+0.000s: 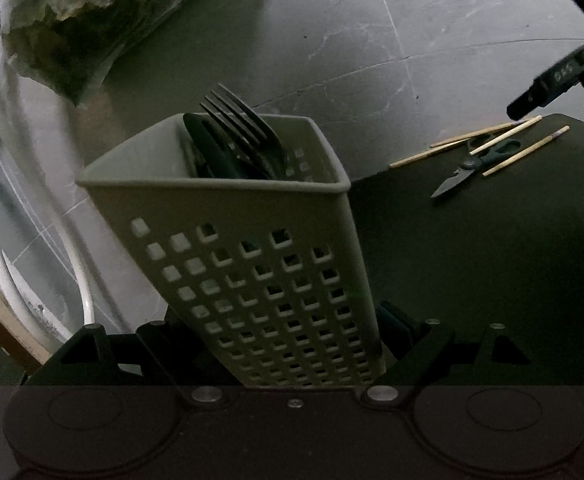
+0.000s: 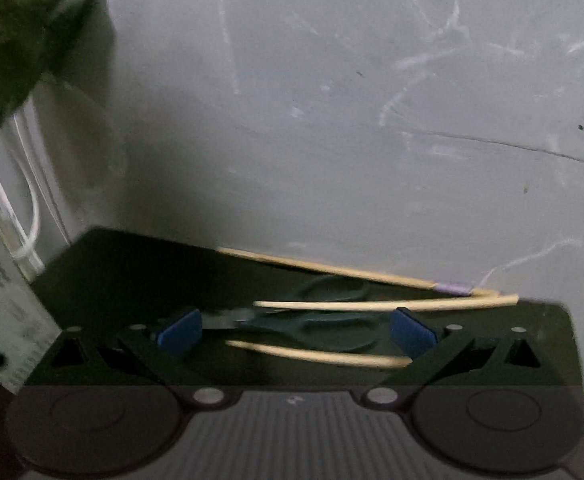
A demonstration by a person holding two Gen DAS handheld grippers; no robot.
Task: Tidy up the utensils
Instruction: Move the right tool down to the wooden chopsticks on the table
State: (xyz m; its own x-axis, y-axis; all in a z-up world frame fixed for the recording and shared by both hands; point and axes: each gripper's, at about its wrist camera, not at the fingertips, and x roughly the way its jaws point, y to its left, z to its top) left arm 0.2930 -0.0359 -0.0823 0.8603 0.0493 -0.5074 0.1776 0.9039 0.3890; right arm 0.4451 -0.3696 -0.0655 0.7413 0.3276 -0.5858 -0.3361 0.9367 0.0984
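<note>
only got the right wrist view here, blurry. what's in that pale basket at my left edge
Observer: A fork and dark utensils stand in the basket.
Operator: who's holding it
Observer: The left gripper is shut on the basket, which tilts.
Operator: are my scissors open
Observer: The scissors look nearly closed, lying among chopsticks on the dark board.

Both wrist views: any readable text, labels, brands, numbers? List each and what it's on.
None readable.
Right gripper, seen from the left wrist view: pale marks on its dark body, too blurred to read.
Utensil caddy, scissors, chopsticks, dark mat: no print visible.
</note>
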